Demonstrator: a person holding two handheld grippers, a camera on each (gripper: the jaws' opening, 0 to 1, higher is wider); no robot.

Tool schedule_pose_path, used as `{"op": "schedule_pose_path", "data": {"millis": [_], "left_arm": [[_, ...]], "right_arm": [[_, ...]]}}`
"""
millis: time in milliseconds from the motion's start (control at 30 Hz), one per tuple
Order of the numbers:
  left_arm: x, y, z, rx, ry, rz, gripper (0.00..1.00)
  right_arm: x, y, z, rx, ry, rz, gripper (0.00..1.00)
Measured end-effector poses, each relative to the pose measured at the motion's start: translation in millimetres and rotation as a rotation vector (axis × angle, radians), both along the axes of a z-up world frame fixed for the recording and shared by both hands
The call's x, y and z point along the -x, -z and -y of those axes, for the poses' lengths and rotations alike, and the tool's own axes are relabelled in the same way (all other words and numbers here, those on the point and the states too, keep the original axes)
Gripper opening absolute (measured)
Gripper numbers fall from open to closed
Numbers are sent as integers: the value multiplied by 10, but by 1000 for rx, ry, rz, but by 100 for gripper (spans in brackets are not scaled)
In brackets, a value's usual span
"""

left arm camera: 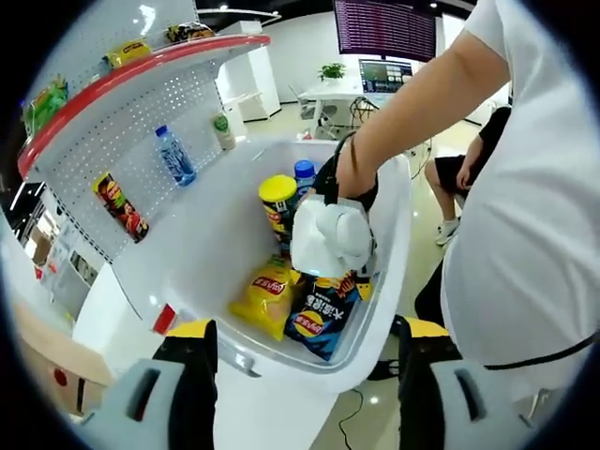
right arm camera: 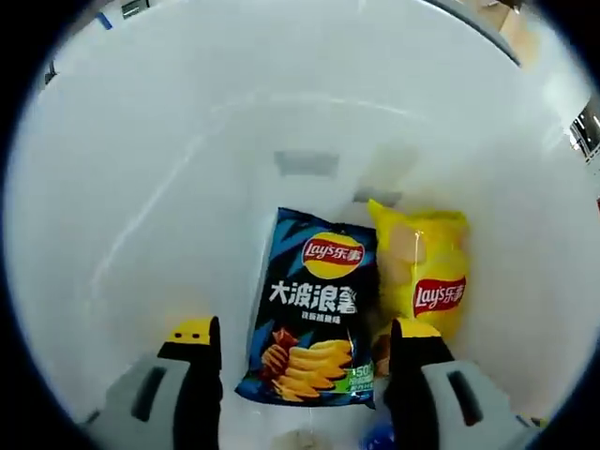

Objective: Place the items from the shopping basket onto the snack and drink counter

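- The right gripper hung inside the white basket, jaws spread wide and empty, the dark chip bag lying between them below.
- The left gripper was held outside the basket's near rim, jaws wide apart, holding nothing.
- In the left gripper view the right gripper showed as a white body in the person's hand, lowered over the bags.
- Contents: the dark bag flat on the floor, a yellow chip bag touching its side, a yellow-lidded can upright and a blue-capped bottle behind it.
- Handling, judged: the dark bag was light, air-filled, soft and glossy, so likely to slip and its chips to crush. A pinch on the sealed top edge or across a narrow side looked safest.
- The counter stood just beside the basket: white pegboard with a red-edged shelf, a water bottle and a snack pack already on it.
- The room was an open office, with glossy floor and screens at the back.
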State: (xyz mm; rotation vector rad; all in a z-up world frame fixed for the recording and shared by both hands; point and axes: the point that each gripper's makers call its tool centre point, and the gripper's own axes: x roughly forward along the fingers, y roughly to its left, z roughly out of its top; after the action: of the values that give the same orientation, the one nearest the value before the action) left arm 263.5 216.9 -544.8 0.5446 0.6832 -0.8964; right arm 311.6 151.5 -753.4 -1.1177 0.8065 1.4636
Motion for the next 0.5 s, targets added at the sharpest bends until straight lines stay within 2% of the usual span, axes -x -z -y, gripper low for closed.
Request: {"op": "schedule_pose_path", "data": {"millis": [100, 267, 500], "left_arm": [[45, -3, 12, 14, 6, -10, 80], [64, 25, -2, 9, 6, -17, 80], [35, 18, 9, 1, 5, -12, 80]], "right_arm": [[-113, 105, 6, 20, -8, 65, 73], [-99, 190, 8, 34, 10, 50, 73], [-106, 335, -21, 61, 1, 76, 72]]}}
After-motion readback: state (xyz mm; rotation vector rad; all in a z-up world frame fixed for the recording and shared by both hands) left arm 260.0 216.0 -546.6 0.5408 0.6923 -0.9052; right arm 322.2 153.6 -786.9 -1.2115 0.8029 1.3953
